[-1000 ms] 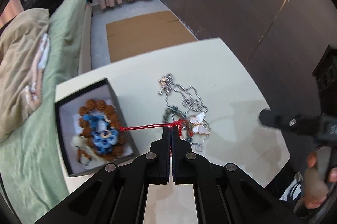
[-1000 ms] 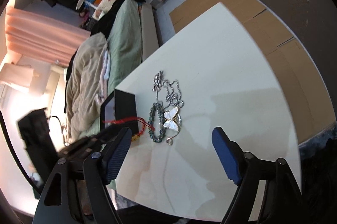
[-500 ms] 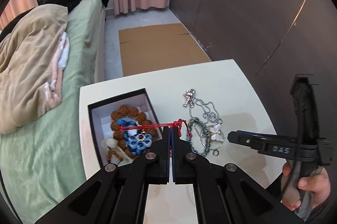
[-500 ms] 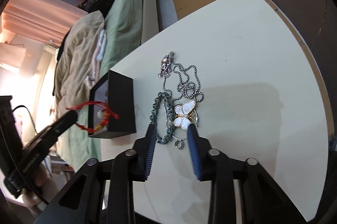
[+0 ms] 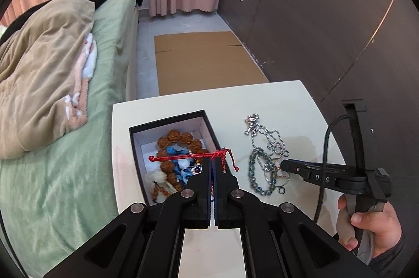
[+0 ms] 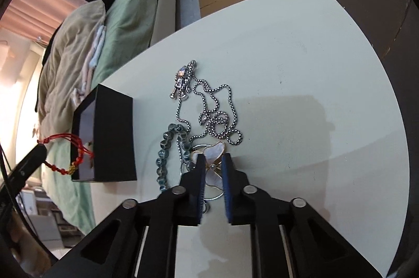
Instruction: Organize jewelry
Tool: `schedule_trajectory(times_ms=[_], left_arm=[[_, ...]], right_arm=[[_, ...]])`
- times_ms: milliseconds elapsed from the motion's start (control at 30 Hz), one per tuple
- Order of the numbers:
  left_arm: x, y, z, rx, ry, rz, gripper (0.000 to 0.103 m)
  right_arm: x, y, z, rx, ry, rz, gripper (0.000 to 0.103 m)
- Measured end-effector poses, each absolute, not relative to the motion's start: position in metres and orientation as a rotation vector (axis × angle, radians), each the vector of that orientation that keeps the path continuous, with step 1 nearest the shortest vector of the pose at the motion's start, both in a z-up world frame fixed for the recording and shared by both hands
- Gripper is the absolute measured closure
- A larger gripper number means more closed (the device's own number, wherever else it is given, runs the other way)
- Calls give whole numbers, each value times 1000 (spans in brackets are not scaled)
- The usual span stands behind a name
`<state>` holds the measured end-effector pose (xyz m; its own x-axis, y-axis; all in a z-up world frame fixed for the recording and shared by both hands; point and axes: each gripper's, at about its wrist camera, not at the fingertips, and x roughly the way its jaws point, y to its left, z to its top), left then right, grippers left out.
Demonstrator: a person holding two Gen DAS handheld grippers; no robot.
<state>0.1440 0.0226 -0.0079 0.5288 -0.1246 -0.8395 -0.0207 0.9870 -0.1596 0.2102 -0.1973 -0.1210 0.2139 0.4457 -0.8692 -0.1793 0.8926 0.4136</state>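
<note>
My left gripper (image 5: 212,160) is shut on a red string bracelet (image 5: 183,158) and holds it over the open black jewelry box (image 5: 209,126), which holds brown and blue beads (image 5: 180,139). The bracelet also shows in the right wrist view (image 6: 70,165), beside the box (image 6: 112,136). My right gripper (image 6: 212,159) sits low on the white table (image 6: 301,73), its jaws narrowly open around a white butterfly pendant (image 6: 213,153). A silver chain necklace (image 6: 209,105) and a grey-green bead bracelet (image 6: 163,160) lie tangled with the pendant.
A bed with a green sheet (image 5: 78,160) and a beige blanket (image 5: 44,84) borders the table's left side. Flat cardboard (image 5: 204,63) lies on the floor beyond. A dark wall (image 5: 327,16) stands to the right.
My left gripper lifted the red bracelet away from the pile and carried it left over the box. My right gripper narrowed its jaws and came down around the butterfly pendant.
</note>
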Motion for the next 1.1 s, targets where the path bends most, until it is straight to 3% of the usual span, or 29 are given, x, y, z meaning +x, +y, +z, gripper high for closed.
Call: schedule_trajectory(times_ms=[167, 700, 733, 767, 833, 1100], left_arm=[[145, 29, -9, -169, 1011, -54, 103], [151, 58, -12, -319, 991, -20, 99], [151, 60, -12, -319, 992, -12, 87], [151, 63, -13, -325, 996, -7, 64], [149, 67, -12, -339, 984, -3, 35], [139, 89, -4, -306, 954, 65, 33]], right_arm=[[207, -194, -115, 196, 1263, 443, 97], [200, -195, -84, 365, 1170, 576, 97], [200, -191, -82, 387, 1167, 597, 97], [198, -188, -79, 400, 1158, 619, 97], [197, -179, -72, 423, 1137, 662, 97], [196, -135, -62, 471, 1100, 777, 97]])
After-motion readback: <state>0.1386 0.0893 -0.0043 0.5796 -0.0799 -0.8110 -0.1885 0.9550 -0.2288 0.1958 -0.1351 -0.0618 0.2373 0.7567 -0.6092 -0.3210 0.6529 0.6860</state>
